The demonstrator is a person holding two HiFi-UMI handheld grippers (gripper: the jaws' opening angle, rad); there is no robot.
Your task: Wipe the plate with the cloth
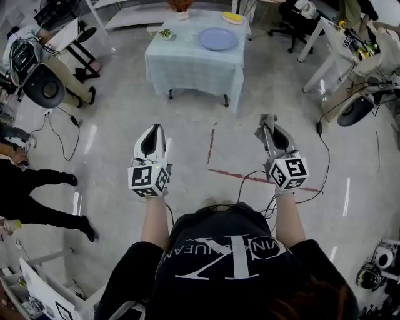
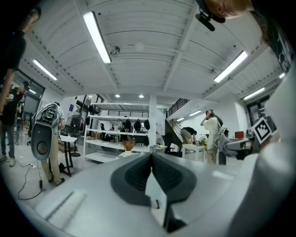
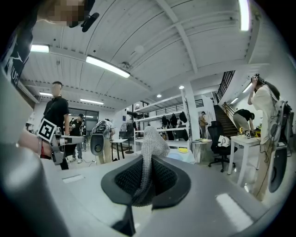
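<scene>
A blue plate [image 1: 217,39] lies on a small table with a pale checked cloth cover [image 1: 194,62], far ahead of me across the floor. My right gripper [image 1: 269,130] is held over the floor, shut on a grey knitted cloth [image 3: 150,152] that sticks up between its jaws; the same cloth [image 1: 268,119] shows at its tip in the head view. My left gripper [image 1: 152,139] hangs level with it, jaws pressed together with nothing between them. The table edge and a corner of the plate [image 3: 181,156] show small in the right gripper view. The left gripper view faces shelves and ceiling.
A yellow item [image 1: 232,18] and a small plant [image 1: 165,34] share the table with the plate. Red tape lines [image 1: 250,177] and a cable [image 1: 322,144] cross the floor. Robot stands [image 1: 44,84], an office chair [image 1: 294,25] and people [image 1: 31,194] ring the open floor.
</scene>
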